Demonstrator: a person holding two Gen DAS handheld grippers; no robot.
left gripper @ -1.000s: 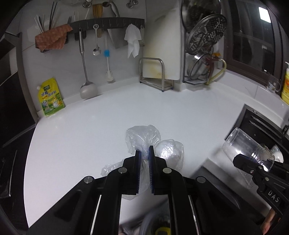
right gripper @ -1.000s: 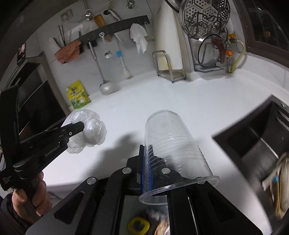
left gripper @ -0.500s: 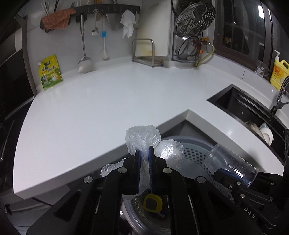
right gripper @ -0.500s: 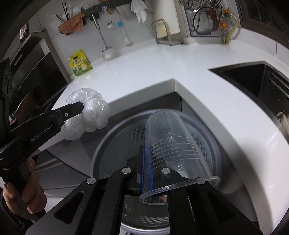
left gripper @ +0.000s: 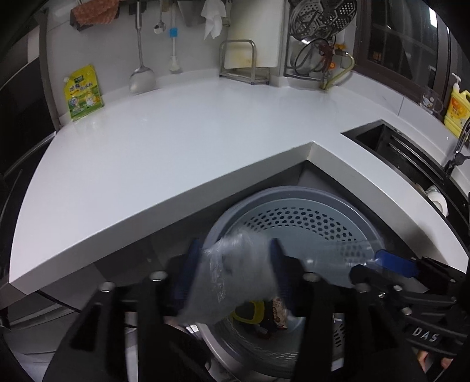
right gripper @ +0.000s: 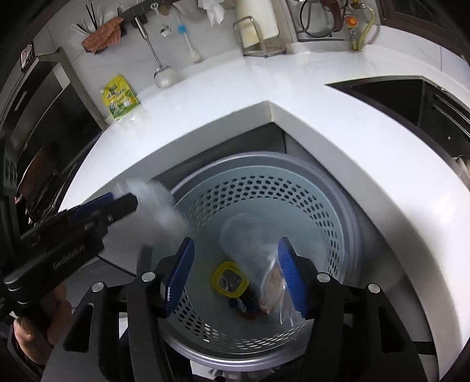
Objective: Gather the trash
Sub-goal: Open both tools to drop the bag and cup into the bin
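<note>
While both grippers hang over the bin, status as follows:

left gripper (left gripper: 235, 264): jaws spread wide; crumpled plastic bag (left gripper: 235, 279) sits blurred between the blue pads, contact can't be confirmed. Half a second ago the pads were clamped on it.
right gripper (right gripper: 238, 270): jaws spread wide, nothing gripped. Half a second ago they held the clear cup by its wall.
clear plastic cup (right gripper: 249, 241): inside the bin, between and below the right pads, blurred; orientation unclear. In the left view only a faint streak shows beside the right gripper's blue tip.
plastic bag, right view: white smear at the left gripper's tip, over the bin's left rim.
bin (right gripper: 349, 211): grey perforated basket on the floor, tucked against the inner corner of the L-shaped worktop (left gripper: 176, 141). Bottom holds a yellow square ring (right gripper: 230, 277), a snack wrapper (right gripper: 273, 282) and dark scraps.
worktop back edge: yellow-green pouch (left gripper: 83, 94) at the back left, leaning on the wall; metal rack (left gripper: 243, 64) with a white board near the back middle; wire rack with steamer insert (left gripper: 320, 23) right of it.
wall rail: ladle (left gripper: 141, 79), spoon, blue-handled brush (left gripper: 174, 44), orange cloth (left gripper: 94, 11), white cloth (left gripper: 213, 20).
right side: dark sink (left gripper: 405, 152) set in the worktop; yellow soap bottle (left gripper: 456, 111) and a glass mug behind it.
obstructions: each gripper's black frame covers the near rim of the bin; the worktop's front edge overhangs the far rim.
change vs 0.5 s ago: both cameras now look more steeply down into the bin.
</note>
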